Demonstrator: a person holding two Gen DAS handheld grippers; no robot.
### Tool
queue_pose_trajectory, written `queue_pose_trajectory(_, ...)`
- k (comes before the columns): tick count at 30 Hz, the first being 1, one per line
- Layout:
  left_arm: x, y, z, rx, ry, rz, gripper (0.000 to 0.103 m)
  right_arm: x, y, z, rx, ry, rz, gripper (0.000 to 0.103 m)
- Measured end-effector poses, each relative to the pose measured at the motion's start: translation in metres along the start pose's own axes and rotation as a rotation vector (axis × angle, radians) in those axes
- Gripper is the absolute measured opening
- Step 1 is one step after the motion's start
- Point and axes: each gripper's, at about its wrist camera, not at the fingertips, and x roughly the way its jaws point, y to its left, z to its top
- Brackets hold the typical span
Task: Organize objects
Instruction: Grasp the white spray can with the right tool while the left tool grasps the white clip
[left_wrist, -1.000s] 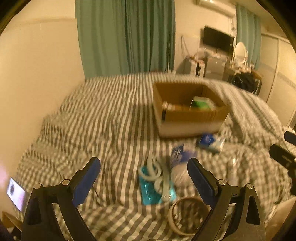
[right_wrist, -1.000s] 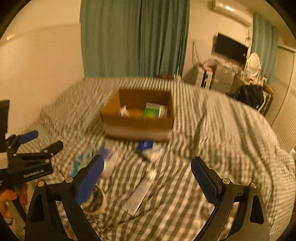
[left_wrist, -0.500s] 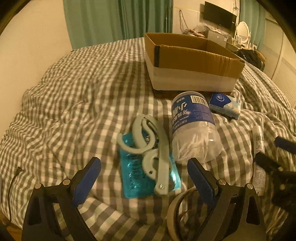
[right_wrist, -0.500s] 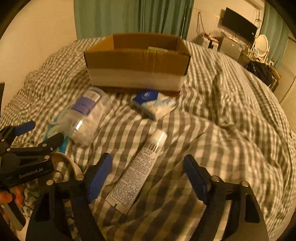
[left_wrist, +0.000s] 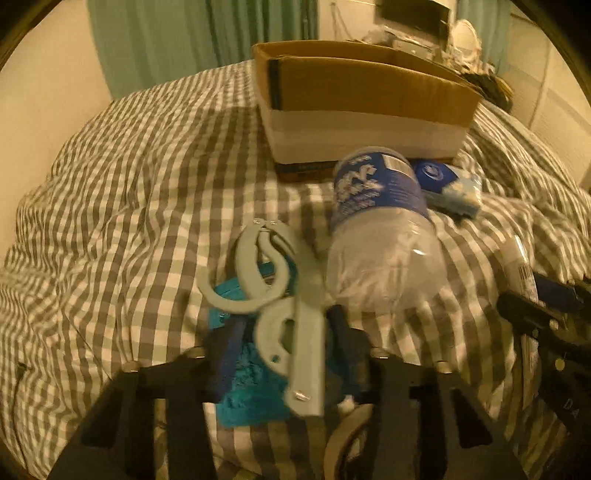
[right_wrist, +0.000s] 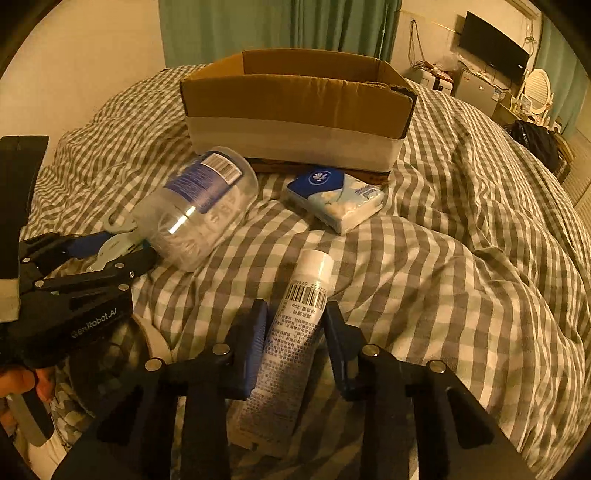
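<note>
The right hand-held gripper (right_wrist: 293, 338) has its two fingers close on each side of the white tube (right_wrist: 291, 354) lying on the bed (right_wrist: 461, 277), maybe just touching it. The left hand-held gripper (left_wrist: 286, 349) sits half closed around the pale plastic clip (left_wrist: 288, 314) and teal packet (left_wrist: 251, 387). Ahead of both stands the cardboard box (right_wrist: 295, 114), with bare bed to its right.

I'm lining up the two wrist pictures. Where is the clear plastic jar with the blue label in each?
Left wrist: clear plastic jar lies right of centre, just beyond the left gripper.
Right wrist: jar lies at centre-left.
Shared landmark: cardboard box right behind it.
</note>
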Motion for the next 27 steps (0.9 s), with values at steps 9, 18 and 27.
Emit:
queue_pose_trajectory(9,-0.027,0.013,-0.006,-0.050,-0.005,-0.035,0.029,-0.030,0.005,0.000,-0.012,-0.052,0.042,0.024)
queue_pose_trajectory(18,-0.079,0.021,-0.002,-0.070,-0.100,-0.039,0.003,-0.070,0.004,0.000,0.001,-0.120,0.059,0.023)
queue_pose_trajectory(27,-0.104,0.020,0.006,-0.066,-0.147,-0.074,0.003,-0.091,0.004,-0.001,0.003,-0.152,0.063,0.023)
